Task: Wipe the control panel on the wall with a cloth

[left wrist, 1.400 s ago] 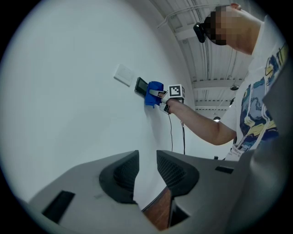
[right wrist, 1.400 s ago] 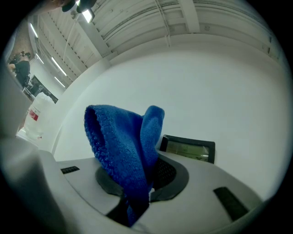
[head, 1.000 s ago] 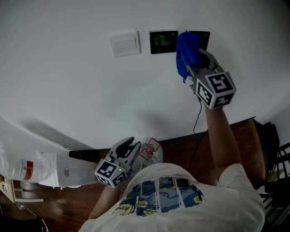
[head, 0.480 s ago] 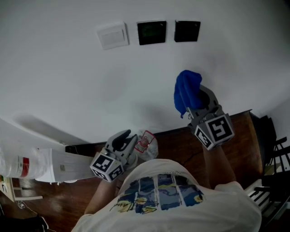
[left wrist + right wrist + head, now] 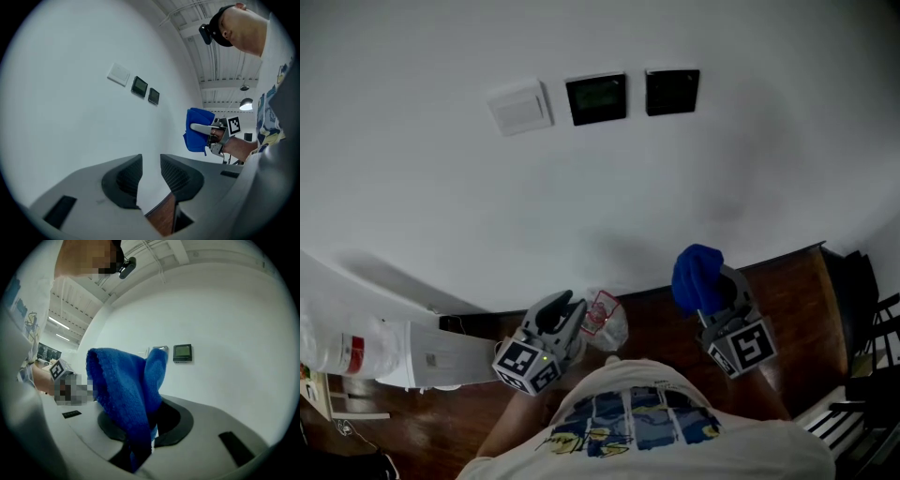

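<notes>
Overhead, control panel: the control panel (image 5: 596, 98), a dark square with a faint green display, is being shown fixed on the wall (image 5: 441, 206) at twelve o'clock in the head view. Nothing is touching it, so no wiping is being done at this moment.
Neighbours: a second dark panel (image 5: 672, 92) is being seen just beside it at three o'clock and a white switch plate (image 5: 520, 108) at nine o'clock. All three are being presented in one row, which would probably let a single sideways pass cover them.
Cloth: the blue cloth (image 5: 696, 275) is being held well apart from the panel, toward its five o'clock, low near the brown wooden surface (image 5: 666, 314). It is being carried bunched up past the jaw tips, presumably so that soft fabric rather than hard plastic is being offered to the wall.
Right gripper: the right gripper (image 5: 151, 423) is being held closed on a fold of the cloth, with the fabric pinched between its jaws.
Left gripper: the left gripper (image 5: 150, 164) is being held low at nine o'clock of the right one. Its jaws are parted by a narrow gap with nothing between them, and it is judged to be idling out of the way.
Next: the cloth would need to be raised toward twelve o'clock before any contact with the panel.
</notes>
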`<move>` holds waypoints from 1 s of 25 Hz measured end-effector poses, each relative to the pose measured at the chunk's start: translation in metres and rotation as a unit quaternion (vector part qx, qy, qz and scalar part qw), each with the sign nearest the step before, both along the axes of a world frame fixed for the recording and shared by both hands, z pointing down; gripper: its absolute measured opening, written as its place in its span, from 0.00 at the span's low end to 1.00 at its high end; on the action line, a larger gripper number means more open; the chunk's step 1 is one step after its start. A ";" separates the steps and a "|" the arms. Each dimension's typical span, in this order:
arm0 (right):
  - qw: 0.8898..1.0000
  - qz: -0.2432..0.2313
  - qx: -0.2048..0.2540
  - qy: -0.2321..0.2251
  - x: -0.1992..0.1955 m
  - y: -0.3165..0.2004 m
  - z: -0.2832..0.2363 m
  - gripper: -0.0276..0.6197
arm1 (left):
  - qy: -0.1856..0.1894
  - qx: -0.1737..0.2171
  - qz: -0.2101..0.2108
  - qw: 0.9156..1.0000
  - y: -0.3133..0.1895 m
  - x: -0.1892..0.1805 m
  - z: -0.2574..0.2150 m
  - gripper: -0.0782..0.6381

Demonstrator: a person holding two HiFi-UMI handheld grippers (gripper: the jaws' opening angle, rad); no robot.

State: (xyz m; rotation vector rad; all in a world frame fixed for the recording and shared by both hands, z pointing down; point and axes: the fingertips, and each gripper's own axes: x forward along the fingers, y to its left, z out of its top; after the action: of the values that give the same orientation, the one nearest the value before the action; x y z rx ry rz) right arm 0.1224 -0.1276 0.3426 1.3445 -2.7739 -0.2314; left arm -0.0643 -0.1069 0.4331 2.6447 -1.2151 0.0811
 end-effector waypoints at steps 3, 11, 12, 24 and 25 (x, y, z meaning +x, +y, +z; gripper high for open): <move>1.000 -0.008 -0.009 -0.010 0.009 0.006 0.005 0.18 | -0.011 -0.001 -0.002 1.000 0.000 0.008 -0.006 0.24; 0.998 -0.052 -0.036 -0.023 0.012 0.016 0.007 0.18 | -0.011 0.020 -0.023 0.999 -0.004 0.026 -0.030 0.24; 0.997 -0.056 -0.036 -0.023 0.014 0.016 0.007 0.18 | -0.012 0.020 -0.027 0.999 -0.004 0.027 -0.030 0.24; 0.995 -0.088 -0.046 -0.024 0.026 0.017 0.032 0.18 | -0.023 0.009 -0.063 0.998 -0.002 0.038 -0.013 0.24; 0.995 -0.087 -0.045 -0.018 0.029 0.016 0.033 0.18 | -0.022 0.015 -0.062 0.998 -0.005 0.041 -0.017 0.24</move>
State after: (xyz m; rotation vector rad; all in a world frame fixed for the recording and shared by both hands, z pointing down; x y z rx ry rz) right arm 0.1514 -0.1112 0.3759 1.1001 -2.8950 -0.0870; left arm -0.0231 -0.1114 0.4164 2.5974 -1.4025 0.1015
